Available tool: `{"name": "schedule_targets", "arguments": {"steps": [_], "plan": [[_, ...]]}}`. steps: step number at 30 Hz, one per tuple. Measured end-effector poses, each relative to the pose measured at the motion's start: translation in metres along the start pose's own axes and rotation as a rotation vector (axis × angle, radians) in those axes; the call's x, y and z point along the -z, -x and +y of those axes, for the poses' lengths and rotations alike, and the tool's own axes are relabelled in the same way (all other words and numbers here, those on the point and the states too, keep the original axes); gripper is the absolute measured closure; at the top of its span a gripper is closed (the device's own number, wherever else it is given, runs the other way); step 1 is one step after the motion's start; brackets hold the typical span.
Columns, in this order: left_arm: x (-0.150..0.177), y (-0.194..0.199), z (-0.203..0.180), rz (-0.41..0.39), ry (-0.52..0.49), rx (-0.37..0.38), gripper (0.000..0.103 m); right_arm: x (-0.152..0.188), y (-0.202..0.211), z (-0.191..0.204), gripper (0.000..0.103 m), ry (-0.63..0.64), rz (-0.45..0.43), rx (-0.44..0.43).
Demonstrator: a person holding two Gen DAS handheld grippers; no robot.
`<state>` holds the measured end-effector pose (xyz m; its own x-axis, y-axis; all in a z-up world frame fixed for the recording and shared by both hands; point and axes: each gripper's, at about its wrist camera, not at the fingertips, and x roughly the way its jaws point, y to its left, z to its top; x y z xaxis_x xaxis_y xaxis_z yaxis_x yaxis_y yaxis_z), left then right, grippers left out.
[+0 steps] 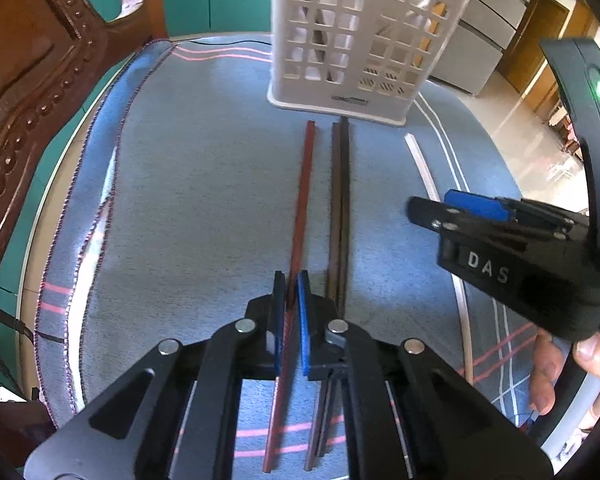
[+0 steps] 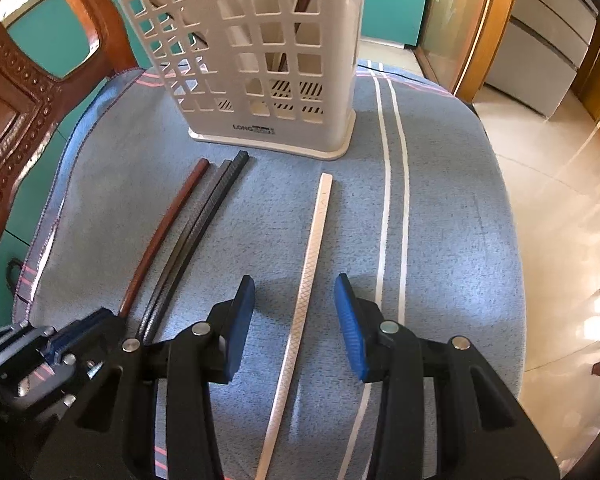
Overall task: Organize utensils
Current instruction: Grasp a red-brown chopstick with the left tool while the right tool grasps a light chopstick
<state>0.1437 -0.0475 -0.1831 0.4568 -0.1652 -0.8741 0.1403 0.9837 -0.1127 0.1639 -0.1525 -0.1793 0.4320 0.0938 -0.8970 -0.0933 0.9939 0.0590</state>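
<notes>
Left tongs: our left tongs (image 1: 291, 322) are pinched on the red-brown chopstick (image 1: 303, 200), blue pads pressed against it on both sides near its close end.
Red-brown chopstick: we see it running along the table from 6 o'clock toward 12 in the left wrist view, its far tip just short of the basket's base.
Dark chopsticks: a pair of dark chopsticks (image 1: 339, 208) lies side by side, touching each other, just beside the red-brown one at its 3 o'clock.
White chopstick: the white chopstick (image 2: 308, 276) lies flat on the cloth, apart from the others, pointing toward 12 o'clock in the right wrist view.
Right tongs: our right tongs (image 2: 294, 322) are spread wide, one pad on each side of the white chopstick, neither touching it.
Basket: the white lattice basket (image 2: 260, 60) stands upright at 12 o'clock beyond all the chopsticks; we make out dark sticks already inside it.
Table: a round table draped with a blue towel (image 2: 452, 208) with white and pink stripes.
Surroundings: a carved wooden chair (image 1: 32, 92) at 10 o'clock.
</notes>
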Motion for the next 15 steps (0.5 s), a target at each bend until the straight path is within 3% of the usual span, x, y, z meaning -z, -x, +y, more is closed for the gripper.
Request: {"name": "schedule_targets", "arguments": {"steps": [1, 3, 11, 15], "plan": [[-0.001, 0.001, 0.003, -0.004, 0.01, -0.006, 0.096, 0.0, 0.0, 0.002, 0.088, 0.012, -0.002, 0.019], [-0.004, 0.002, 0.01, -0.013, 0.023, -0.021, 0.096, 0.001, 0.0, 0.003, 0.093, 0.021, 0.008, 0.019], [-0.014, 0.001, 0.021, -0.014, 0.058, -0.021, 0.096, -0.001, 0.011, -0.016, 0.093, -0.01, 0.007, -0.025], [-0.04, -0.004, 0.012, -0.012, 0.011, 0.009, 0.092, -0.007, 0.016, -0.024, 0.092, -0.035, -0.008, -0.032]]}}
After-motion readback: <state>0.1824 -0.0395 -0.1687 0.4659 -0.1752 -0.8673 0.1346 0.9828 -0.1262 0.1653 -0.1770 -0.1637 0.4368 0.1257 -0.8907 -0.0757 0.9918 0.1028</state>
